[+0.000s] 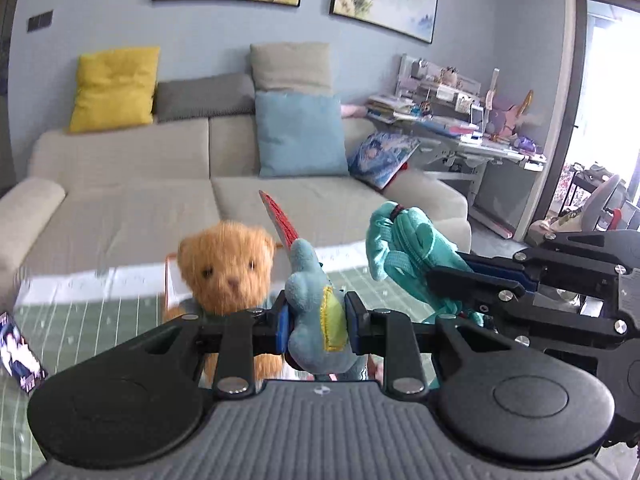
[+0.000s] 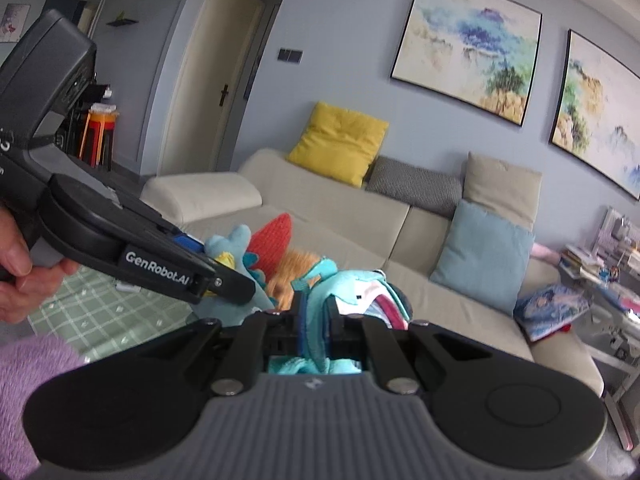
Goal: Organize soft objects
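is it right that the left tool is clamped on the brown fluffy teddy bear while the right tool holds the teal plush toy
Not quite. In the left wrist view, the left tool is clamped on the small light-blue plush toy with a yellow patch and red fin; the brown fluffy teddy bear sits ungripped behind it. The right tool does hold the teal plush toy.

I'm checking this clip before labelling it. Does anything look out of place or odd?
Nothing looks damaged or spilled. Both grippers are full: the left gripper clamps a blue plush toy, the right gripper a teal plush. The teddy bear sits upright behind them.
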